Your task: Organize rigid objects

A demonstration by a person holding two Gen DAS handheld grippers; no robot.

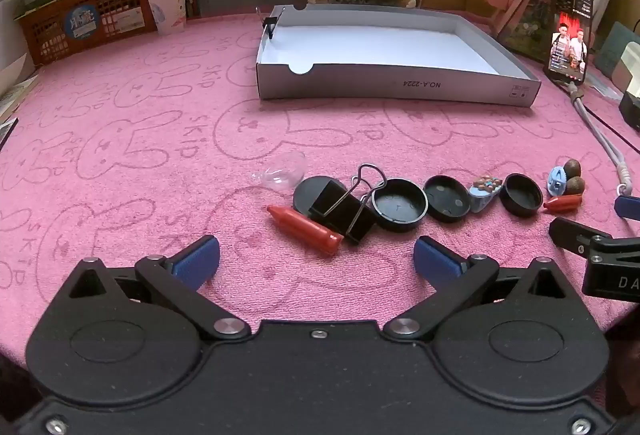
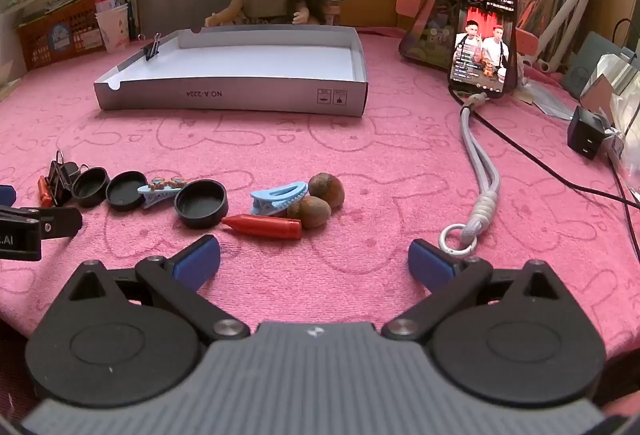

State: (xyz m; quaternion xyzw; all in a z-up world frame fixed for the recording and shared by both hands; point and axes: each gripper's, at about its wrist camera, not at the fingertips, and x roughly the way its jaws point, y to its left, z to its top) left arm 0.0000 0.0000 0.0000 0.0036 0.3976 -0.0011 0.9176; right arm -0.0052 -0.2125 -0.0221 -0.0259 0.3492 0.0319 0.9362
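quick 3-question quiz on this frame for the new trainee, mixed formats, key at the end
1. True or false: the left gripper holds a red crayon.
2. What is clipped on the white box wall? A) hair clip B) small binder clip C) key ring
3. Fill in: the two brown nuts lie beside the blue ____.

Key:
1. False; both the left and the right gripper are open and empty.
2. B, the small binder clip.
3. Hair clip.
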